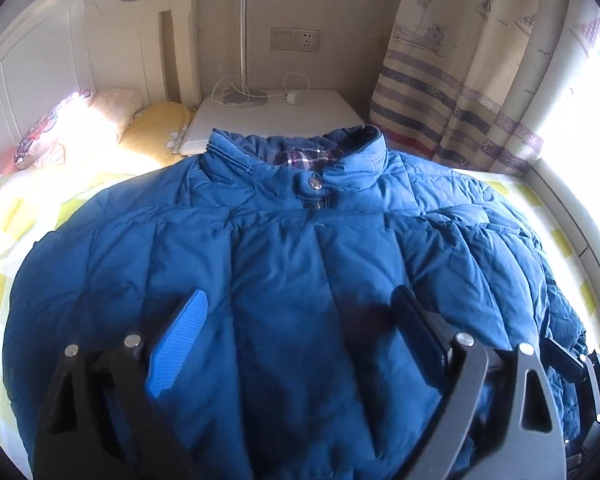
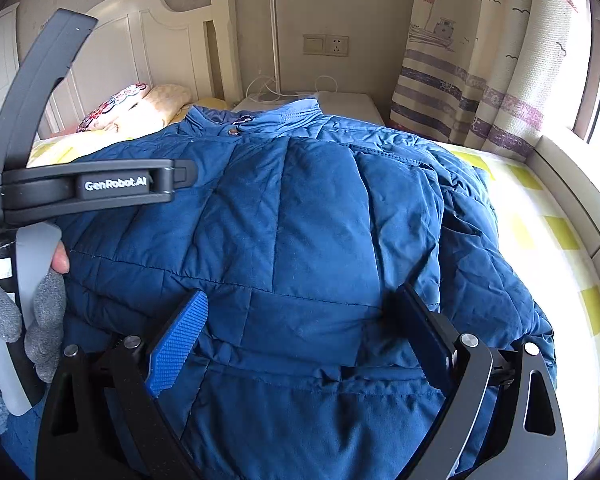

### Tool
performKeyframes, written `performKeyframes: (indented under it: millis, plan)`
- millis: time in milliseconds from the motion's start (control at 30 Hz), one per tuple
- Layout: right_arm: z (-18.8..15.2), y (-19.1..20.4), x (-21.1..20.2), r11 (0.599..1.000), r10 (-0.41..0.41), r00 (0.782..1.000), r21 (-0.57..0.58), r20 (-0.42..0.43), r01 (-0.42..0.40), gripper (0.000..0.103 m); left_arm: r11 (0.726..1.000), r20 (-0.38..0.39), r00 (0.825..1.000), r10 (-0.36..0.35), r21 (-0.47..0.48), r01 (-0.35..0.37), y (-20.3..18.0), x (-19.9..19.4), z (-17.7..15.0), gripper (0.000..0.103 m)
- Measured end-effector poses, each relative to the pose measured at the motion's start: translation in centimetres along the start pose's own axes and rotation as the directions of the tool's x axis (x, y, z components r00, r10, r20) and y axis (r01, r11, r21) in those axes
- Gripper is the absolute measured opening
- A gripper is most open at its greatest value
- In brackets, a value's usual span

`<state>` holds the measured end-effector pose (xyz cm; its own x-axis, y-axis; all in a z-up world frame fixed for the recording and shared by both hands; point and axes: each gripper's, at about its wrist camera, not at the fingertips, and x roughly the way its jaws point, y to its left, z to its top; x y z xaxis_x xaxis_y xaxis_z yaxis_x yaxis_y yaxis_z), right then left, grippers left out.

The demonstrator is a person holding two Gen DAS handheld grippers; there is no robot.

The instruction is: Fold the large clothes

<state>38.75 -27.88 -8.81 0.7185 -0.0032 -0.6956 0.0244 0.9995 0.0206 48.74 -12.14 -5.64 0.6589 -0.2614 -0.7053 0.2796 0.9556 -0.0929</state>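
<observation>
A big blue quilted jacket (image 1: 284, 248) lies front-up on the bed, its collar (image 1: 296, 152) toward the far nightstand. It also fills the right wrist view (image 2: 300, 220), with its sleeves folded in over the body. My left gripper (image 1: 300, 332) is open, its blue-padded fingers (image 1: 178, 344) wide apart just above the jacket's lower middle, holding nothing. My right gripper (image 2: 300, 332) is open too, over the jacket's lower right part, empty. The left gripper's body (image 2: 92, 186) shows at the left of the right wrist view.
The bed has a yellow-and-white checked sheet (image 1: 4, 216) and a white headboard (image 1: 60, 60). Pillows (image 1: 100, 120) lie at the far left. A white nightstand (image 1: 276, 116) with a lamp and a cable stands behind the collar. A striped curtain (image 1: 480, 80) and a window ledge (image 2: 572, 184) are at the right.
</observation>
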Motion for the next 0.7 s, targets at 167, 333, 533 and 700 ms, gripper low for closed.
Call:
performKeyframes:
  millis: [167,333,533,700]
  plan:
    - [0.0,0.0,0.0,1.000,0.006,1.000,0.006,0.001,-0.006,0.090,0.978,0.108,0.988,0.109,-0.189,-0.087,8.0,-6.3,-2.7,0.094]
    - [0.0,0.0,0.0,1.000,0.003,1.000,-0.002,0.001,-0.003,0.091,0.989,0.027,0.996,0.086,-0.127,-0.082,11.1,-5.0,-6.2,0.089]
    - [0.4,-0.4,-7.1,0.981,0.075,0.997,0.180,0.017,-0.077,0.088,0.993,0.162,0.986,0.042,-0.114,-0.024,8.6,-14.0,-10.5,0.096]
    - [1.2,6.3,-20.9,0.922,0.326,0.941,0.188,0.092,-0.338,0.092,0.997,0.032,0.999,0.030,-0.073,-0.028,7.2,-12.9,-15.5,0.096]
